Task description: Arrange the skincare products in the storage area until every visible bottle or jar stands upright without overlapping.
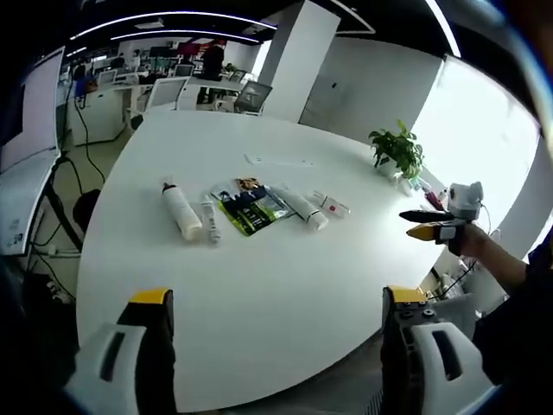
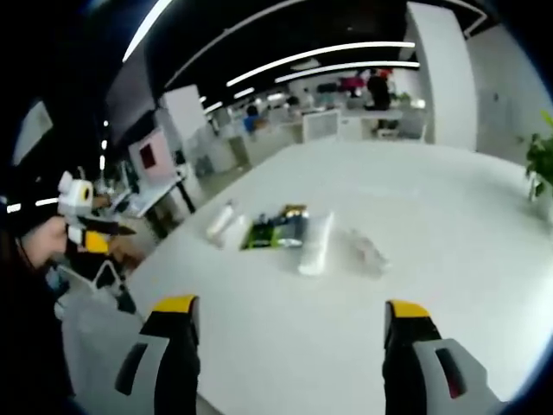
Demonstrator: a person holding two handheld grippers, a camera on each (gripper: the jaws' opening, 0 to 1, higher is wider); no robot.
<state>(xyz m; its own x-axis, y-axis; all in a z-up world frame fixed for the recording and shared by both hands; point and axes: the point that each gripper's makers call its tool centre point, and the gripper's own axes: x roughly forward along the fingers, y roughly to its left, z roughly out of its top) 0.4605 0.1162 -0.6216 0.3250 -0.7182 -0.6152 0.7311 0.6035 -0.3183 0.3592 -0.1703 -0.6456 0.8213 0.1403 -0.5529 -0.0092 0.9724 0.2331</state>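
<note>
Several skincare products [image 1: 251,210] lie flat mid-bench [image 1: 259,294], white bottle [image 1: 181,212] left of the dark sachet [image 1: 251,206]. Left gripper view adds a potted plant [image 1: 397,151] beyond them. Both claws, left [image 1: 276,303] and right [image 2: 289,311], hover wide, empty.

Worktop [image 1: 285,285]: plain white, round. On it: white bottle [image 1: 181,211] with dark cap; white tube [image 1: 300,206]; dark sachet [image 1: 251,207] printed in green, blue and yellow; small white box [image 1: 331,204] with a red mark; green potted plant [image 1: 397,150]. Left gripper [image 1: 281,303] and right gripper [image 2: 289,311]: black and grey with yellow tips.
</note>
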